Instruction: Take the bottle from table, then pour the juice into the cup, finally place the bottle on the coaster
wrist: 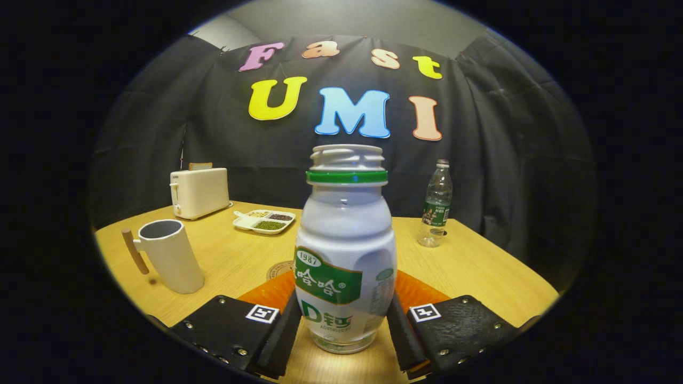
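The claw [344,320] has its two fingers [283,333] closed in on the lower body of the white juice bottle [344,250], one on each side, and both seem to press on it. The bottle stands upright between them; I cannot tell if its base is on the table [480,266] or just above it. Its cap is off and the mouth is open, so any tilt on the way to the white cup [168,256], which stands to the left, could spill juice too early. The grip is low on a smooth, rounded body, so the bottle may slip or turn when it is tipped for pouring. The orange coaster [421,293] lies just behind the bottle, partly hidden, and a round printed mat [278,270] lies beside it, which could be mistaken for it. I count one juice bottle, one cup, one orange coaster, one round mat, one clear water bottle [436,205], one toaster [199,192] and one divided tray of beans [264,220].
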A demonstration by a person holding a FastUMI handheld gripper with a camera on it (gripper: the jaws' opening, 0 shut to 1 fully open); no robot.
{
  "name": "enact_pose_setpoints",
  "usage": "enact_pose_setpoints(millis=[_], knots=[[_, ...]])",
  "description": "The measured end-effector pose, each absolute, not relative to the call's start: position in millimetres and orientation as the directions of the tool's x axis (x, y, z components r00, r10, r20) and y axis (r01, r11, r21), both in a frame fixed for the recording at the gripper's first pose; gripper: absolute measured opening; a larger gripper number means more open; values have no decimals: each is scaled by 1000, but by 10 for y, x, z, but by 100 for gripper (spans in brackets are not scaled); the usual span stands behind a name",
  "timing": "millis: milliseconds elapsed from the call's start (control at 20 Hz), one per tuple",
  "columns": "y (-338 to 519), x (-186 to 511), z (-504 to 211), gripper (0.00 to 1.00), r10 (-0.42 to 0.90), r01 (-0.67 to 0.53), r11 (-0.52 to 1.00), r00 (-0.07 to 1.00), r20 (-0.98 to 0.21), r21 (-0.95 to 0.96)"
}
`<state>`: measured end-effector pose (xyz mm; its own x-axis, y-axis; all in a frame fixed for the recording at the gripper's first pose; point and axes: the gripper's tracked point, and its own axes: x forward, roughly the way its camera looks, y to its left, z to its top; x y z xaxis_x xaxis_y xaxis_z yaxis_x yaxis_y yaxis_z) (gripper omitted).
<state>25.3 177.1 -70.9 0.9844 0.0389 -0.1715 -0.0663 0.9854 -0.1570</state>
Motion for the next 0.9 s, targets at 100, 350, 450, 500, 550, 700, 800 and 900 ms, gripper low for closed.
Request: enact_pose_setpoints(millis=[100,350,450,500,550,700,800,900], knots=[[1786,240,-643,74,42,-75,978,985,-169,-195],[1934,222,-520,74,77,-125,946,983,-167,-299],[1987,215,-466,74,86,-138,923,984,-156,-358],[2017,226,-455,74,91,-144,912,984,-153,-385],[2052,227,-433,74,95,-149,903,984,-150,-404],[2183,251,-416,74,115,-176,882,980,-162,-437],[2264,276,-422,74,125,-193,875,976,-178,-445],[2328,290,-418,75,129,-201,866,975,-182,-458]])
